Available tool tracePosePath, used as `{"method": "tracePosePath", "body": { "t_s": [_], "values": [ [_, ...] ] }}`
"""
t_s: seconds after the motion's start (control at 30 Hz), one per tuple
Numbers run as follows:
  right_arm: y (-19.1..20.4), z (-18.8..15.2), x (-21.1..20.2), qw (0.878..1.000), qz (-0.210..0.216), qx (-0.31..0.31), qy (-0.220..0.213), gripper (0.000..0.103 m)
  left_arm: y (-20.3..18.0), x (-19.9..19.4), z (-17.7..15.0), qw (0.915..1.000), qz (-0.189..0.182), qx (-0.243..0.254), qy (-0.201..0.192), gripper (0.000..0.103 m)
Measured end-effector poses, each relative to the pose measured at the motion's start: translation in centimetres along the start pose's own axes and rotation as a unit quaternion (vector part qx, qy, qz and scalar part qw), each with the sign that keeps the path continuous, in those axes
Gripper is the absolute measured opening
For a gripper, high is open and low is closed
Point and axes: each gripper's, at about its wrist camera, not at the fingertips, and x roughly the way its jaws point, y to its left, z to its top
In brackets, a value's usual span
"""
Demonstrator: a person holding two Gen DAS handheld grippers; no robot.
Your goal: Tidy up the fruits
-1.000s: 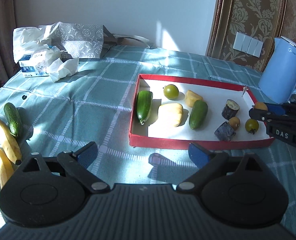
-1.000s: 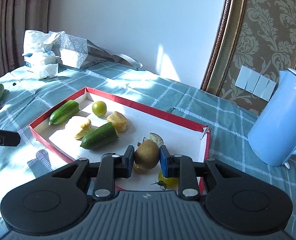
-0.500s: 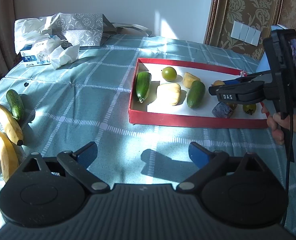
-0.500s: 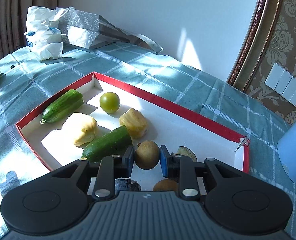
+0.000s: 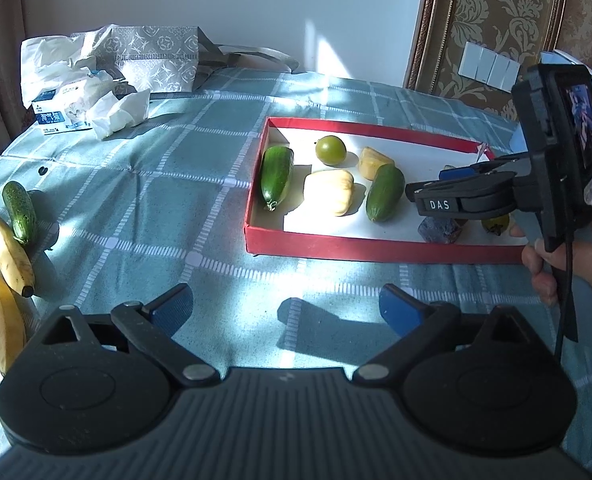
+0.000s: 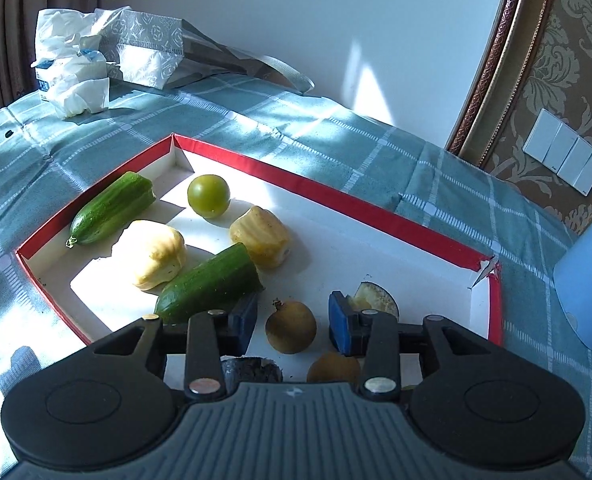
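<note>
A red-rimmed white tray (image 6: 335,196) holds two cucumbers (image 6: 112,208) (image 6: 212,282), a green tomato (image 6: 208,196), two pale yellow pieces (image 6: 158,254) and dark eggplant pieces (image 6: 373,294). A brown round fruit (image 6: 291,327) rests on the tray floor between the pads of my right gripper (image 6: 292,318). Its jaws are opening, with a gap on each side of the fruit. From the left wrist view the right gripper (image 5: 427,184) reaches over the tray's right part. My left gripper (image 5: 284,306) hangs open and empty above the cloth, in front of the tray (image 5: 375,244).
Two bananas (image 5: 6,252) and a small cucumber (image 5: 19,212) lie on the checked cloth at the far left. A tissue pack (image 5: 68,112) and a patterned bag (image 5: 156,56) sit at the back. A blue kettle (image 6: 587,280) stands right of the tray. A hand (image 5: 575,264) holds the right gripper.
The right gripper carried the brown fruit farther into the tray and lower. Its pads have since parted and the fruit sits free. The left gripper stayed open.
</note>
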Motion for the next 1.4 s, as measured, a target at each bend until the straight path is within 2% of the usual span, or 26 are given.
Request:
{"method": "tracePosePath", "body": {
  "t_s": [0.13,0.27,0.4,0.47,0.57,0.87,1.4],
  "values": [
    [-0.2,0.1,-1.5,1.000,-0.002,0.011,-0.017,0.050,0.0,0.0,0.0,1.0000,-0.004,0.004,0.005,0.100],
    [-0.4,-0.6,-4.7,0.999,0.007,0.035,-0.036,0.054,0.4,0.1,0.2,0.9997,-0.018,-0.007,0.013,0.100],
    [-0.2,-2.6,-8.4,0.997,0.003,0.053,-0.050,0.057,0.2,0.2,0.5,0.9992,-0.032,-0.011,0.020,0.100],
    [-0.5,-3.8,-9.8,0.996,0.005,0.075,-0.046,0.062,-0.2,0.1,0.6,0.9993,-0.031,-0.008,0.021,0.100],
    [-0.7,-5.7,-11.4,0.995,0.000,0.098,-0.035,0.063,-0.7,0.0,0.5,0.9992,-0.032,0.005,0.022,0.100],
    [-0.8,-9.0,-13.5,0.989,-0.031,0.144,-0.015,0.063,-1.7,-0.2,0.2,0.9978,-0.041,0.030,0.042,0.100],
    [0.2,-9.0,-16.0,0.986,-0.039,0.158,-0.031,0.063,-1.8,-1.4,0.1,0.9971,-0.054,0.042,0.035,0.103]
  ]
}}
